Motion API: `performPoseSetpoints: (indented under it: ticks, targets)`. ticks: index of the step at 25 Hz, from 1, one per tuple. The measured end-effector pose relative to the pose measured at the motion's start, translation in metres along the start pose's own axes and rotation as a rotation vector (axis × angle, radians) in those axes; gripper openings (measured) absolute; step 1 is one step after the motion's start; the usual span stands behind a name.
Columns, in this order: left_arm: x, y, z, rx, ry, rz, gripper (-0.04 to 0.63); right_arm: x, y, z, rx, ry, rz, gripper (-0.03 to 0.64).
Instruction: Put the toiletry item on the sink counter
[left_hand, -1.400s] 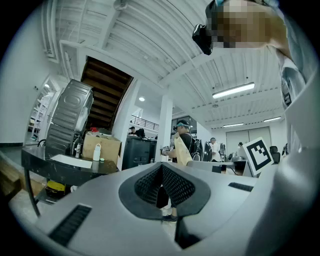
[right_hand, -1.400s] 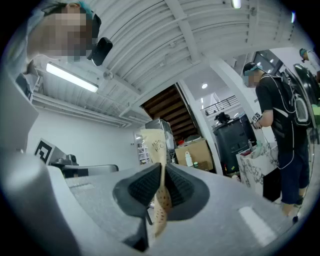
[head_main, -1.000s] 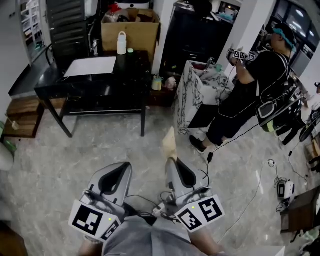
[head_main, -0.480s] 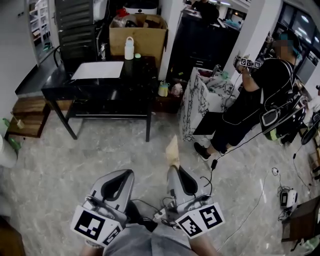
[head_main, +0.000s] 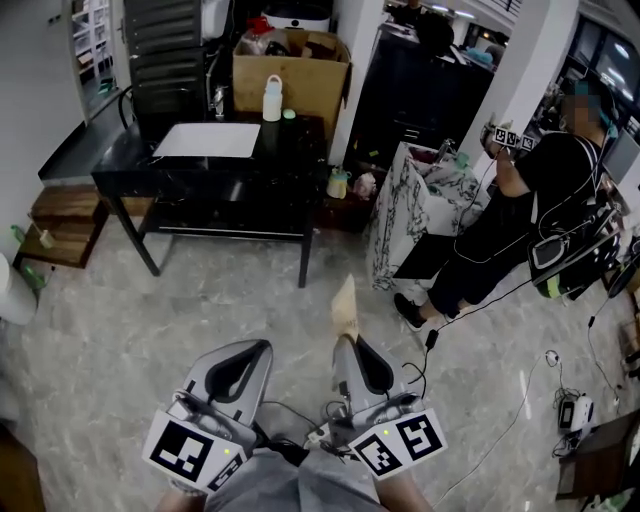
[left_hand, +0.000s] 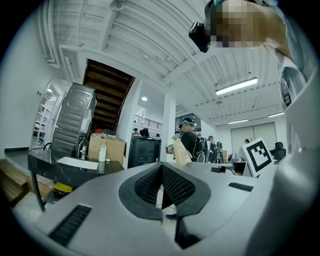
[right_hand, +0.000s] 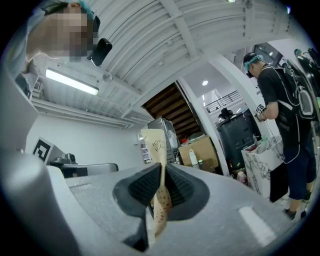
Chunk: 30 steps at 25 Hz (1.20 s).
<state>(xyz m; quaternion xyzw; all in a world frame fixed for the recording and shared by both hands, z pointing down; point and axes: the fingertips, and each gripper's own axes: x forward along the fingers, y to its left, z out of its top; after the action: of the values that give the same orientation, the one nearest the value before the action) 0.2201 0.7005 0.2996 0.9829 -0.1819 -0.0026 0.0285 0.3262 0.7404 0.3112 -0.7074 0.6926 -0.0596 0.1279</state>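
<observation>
fingers (right_hand: 144, 189) of my right gripper (right_hand: 162, 172) are squeezed almost together on a thin beige packet (right_hand: 155, 142). the packet stands upright between the ribbed pads. its lower end hangs down in the gap behind them, and its top sticks out well past the tips, with some dark print i cannot read. from my head i see the same packet poking forward out of that gripper, held in the air over the pale marbled floor (head_main: 150, 300).

my left gripper (left_hand: 161, 167) sits just beside the right one, both low in front of my body and pointing level. its jaws meet tip to tip with nothing between them.

further out, ahead and to my left, stands a black table (head_main: 120, 165) with a white sheet of paper (head_main: 208, 140) lying flat on it. a white bottle (head_main: 271, 98) stands upright at the table's far edge, and a cardboard box (head_main: 300, 70) sits behind it.

to my right, another person (head_main: 520, 210) in dark clothes stands beside a white marbled bag (head_main: 400, 215), well apart from me, with grippers raised. cables (head_main: 500, 400) trail across the floor near that person's feet.
</observation>
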Motion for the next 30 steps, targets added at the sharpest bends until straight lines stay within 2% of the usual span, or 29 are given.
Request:
performPoseSetpoints:
  ticks: [11, 21, 30]
  targets:
    - [-0.055, 0.114, 0.007, -0.033, -0.017, 0.240, 0.005, 0.105, 0.080, -0.023, -0.001, 0.058, 0.212, 0.026]
    - [-0.088, 0.224, 0.011, -0.053, -0.029, 0.361, 0.004, 0.206, 0.151, -0.053, 0.001, 0.111, 0.339, 0.026]
    - [-0.140, 0.319, 0.019, -0.044, -0.060, 0.482, 0.005, 0.282, 0.222, -0.074, -0.004, 0.117, 0.441, 0.026]
